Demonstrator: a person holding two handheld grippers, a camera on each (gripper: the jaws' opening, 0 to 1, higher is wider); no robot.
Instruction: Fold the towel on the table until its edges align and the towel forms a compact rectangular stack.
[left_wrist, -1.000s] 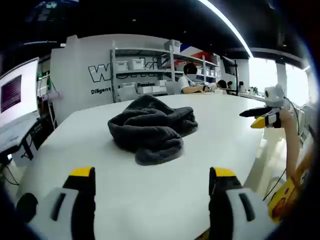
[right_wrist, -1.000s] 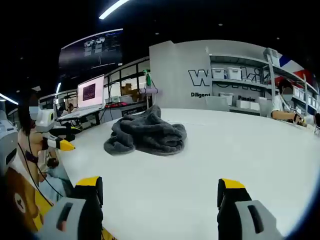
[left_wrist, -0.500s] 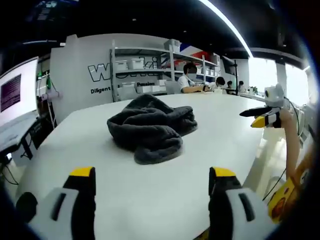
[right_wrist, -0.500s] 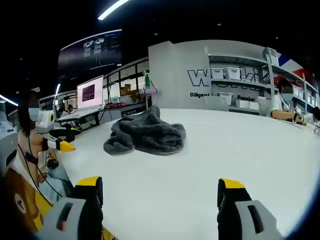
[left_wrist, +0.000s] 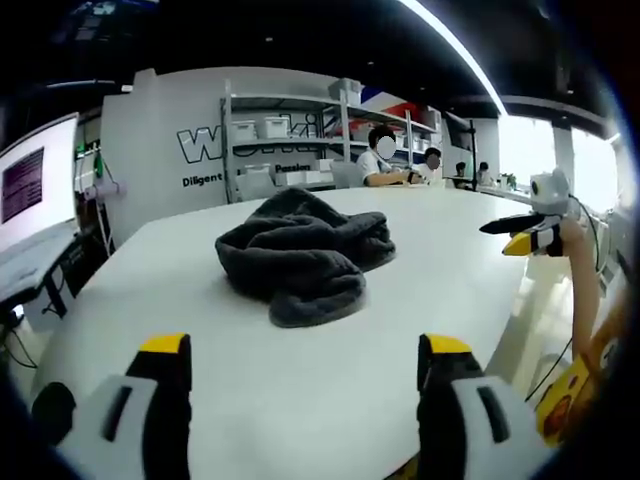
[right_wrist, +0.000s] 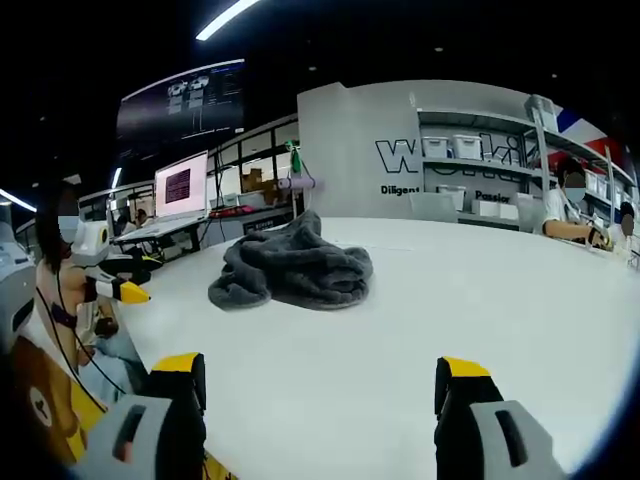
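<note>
I hold my left gripper (left_wrist: 303, 372) and right gripper (right_wrist: 318, 395) back at the table (left_wrist: 420, 270) edge, jaws spread wide, empty — the crumpled towel (left_wrist: 298, 252) lies mid-table, well apart, ready for flattening.

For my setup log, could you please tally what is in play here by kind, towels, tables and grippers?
Towels: 1, the crumpled dark grey towel.
Tables: 1, the white table.
Grippers: 2, the left gripper and the right gripper, both open.
Total: 4.
</note>
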